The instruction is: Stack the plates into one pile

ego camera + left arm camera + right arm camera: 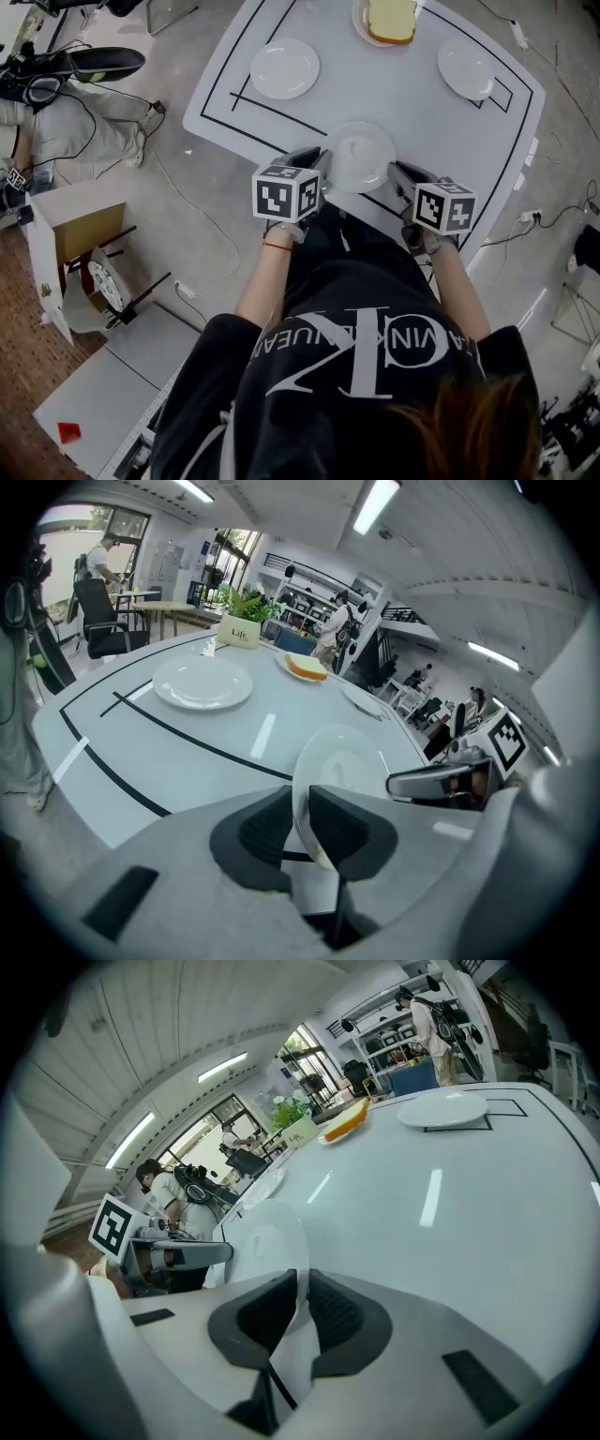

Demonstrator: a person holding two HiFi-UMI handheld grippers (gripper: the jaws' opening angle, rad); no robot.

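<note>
A white plate (359, 157) is at the near edge of the white table (412, 103), between my two grippers. My left gripper (323, 161) is shut on its left rim and my right gripper (397, 171) is shut on its right rim. In the left gripper view the plate (342, 761) stands edge-on between the dark pads (265, 829). The right gripper view shows the same plate (265, 1241) pinched between its pads (330, 1314). Two more empty plates lie farther back, one on the left (284, 68) and one on the right (466, 70). A fourth plate (360, 23) carries bread (391, 19).
Black lines mark the tabletop. A small sign (239, 631) and a plant (246, 603) stand at the far end. On the floor at the left are a cardboard box (80, 234), cables and a seated person's leg (75, 127). People stand in the room behind.
</note>
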